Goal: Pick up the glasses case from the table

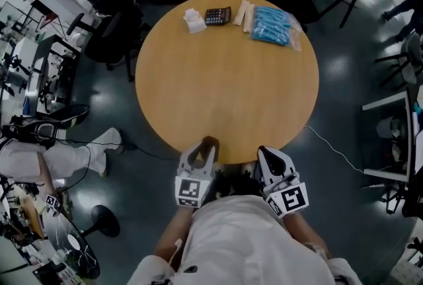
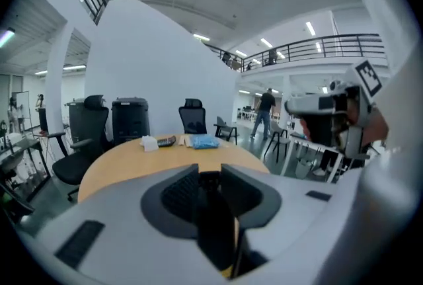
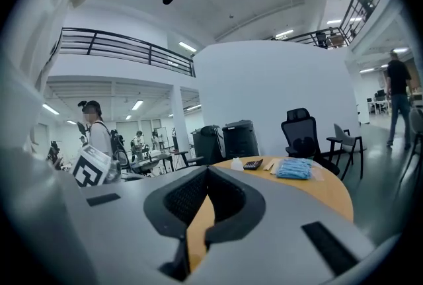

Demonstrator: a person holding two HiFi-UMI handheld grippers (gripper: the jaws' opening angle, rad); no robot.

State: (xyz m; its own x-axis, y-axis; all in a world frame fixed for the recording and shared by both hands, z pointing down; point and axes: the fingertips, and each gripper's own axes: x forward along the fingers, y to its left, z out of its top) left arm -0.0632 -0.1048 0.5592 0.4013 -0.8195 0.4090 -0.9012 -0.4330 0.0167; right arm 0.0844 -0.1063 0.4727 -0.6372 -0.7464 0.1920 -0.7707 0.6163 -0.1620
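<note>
Left gripper: the left gripper (image 2: 210,174) sits at the lower centre of the head view. Its jaws are set moderately apart and clamped on the dark brown-black, flat-sided glasses case (image 2: 215,221).
Glasses case: it stands on edge between the pads and over the near rim of the table. It seems to be clear of the top, so the pick-up looks as good as done (a judgement, since no view shows the gap under it).
Why held so: pinching the two broad faces probably gives the pads the most surface and keeps the case from twisting.
Right gripper: the right gripper (image 3: 208,171) is just to the right of the left one. Its tips are together with nothing between them, and it appears to be idling out of the way.
Surface: the round, bare wooden table (image 1: 225,92) has clutter only along its far edge at the upper centre. There lie a white crumpled packet (image 1: 194,20), a black calculator (image 1: 217,16), pale beige strips (image 1: 244,14) and a blue pack in clear plastic (image 1: 272,26), all well apart from the case.
Room: it is a large open office with a glossy dark grey floor (image 1: 344,72). Black office chairs (image 1: 109,39) ring the table, and a railed balcony shows in both gripper views.
</note>
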